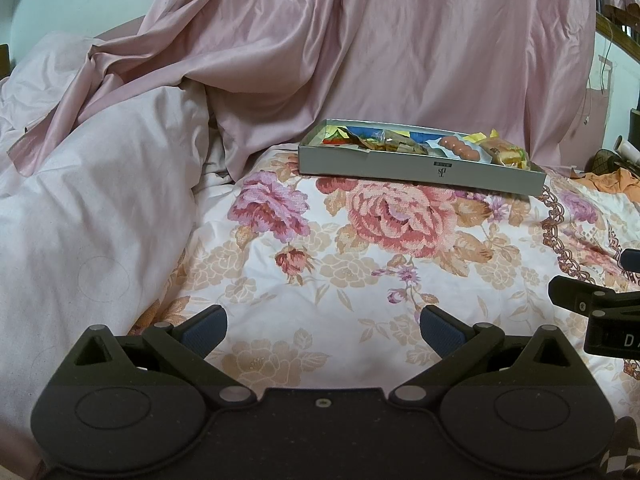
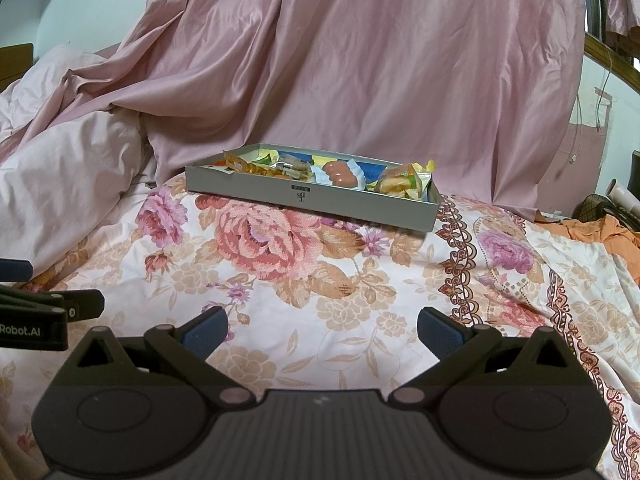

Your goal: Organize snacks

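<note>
Grey snack box (image 2: 312, 200) — floral bedspread (image 2: 320, 280) clear before

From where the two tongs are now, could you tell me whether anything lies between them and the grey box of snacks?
Nothing visible does. Both the left tongs and the right tongs are open and empty, and only bare floral bedspread lies between them and the grey box. The pale duvet is heaped off to the left, clear of the path.

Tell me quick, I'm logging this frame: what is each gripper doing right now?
Left gripper: open, holding nothing, above the floral bedspread.
Right gripper: open, holding nothing, short of the grey snack box.
</note>
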The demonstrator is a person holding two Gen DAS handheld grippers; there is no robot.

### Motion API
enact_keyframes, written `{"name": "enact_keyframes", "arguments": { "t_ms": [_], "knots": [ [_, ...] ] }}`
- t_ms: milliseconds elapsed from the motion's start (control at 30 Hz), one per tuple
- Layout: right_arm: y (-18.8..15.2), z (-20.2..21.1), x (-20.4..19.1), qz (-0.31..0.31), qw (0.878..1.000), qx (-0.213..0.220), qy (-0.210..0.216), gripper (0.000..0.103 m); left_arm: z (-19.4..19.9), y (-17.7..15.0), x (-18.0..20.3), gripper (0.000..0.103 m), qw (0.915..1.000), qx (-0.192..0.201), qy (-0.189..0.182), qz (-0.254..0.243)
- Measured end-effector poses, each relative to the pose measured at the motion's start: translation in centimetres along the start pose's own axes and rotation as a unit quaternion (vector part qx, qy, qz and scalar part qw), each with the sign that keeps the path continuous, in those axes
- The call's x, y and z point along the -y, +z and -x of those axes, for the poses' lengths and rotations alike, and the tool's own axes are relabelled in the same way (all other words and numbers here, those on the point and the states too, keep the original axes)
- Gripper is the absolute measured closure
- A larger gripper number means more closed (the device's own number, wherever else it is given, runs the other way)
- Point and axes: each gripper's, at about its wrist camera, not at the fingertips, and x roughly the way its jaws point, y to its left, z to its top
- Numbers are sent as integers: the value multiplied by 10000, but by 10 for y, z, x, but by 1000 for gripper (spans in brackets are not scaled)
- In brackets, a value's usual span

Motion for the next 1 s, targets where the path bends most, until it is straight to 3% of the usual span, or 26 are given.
{"name": "enact_keyframes", "arguments": {
  "t_ms": [1000],
  "knots": [
    [-4, 0, -2, 5, 10000, -43, 11, 0, 0, 0, 0, 1, 10000, -14, -2, -5]
  ]
}}
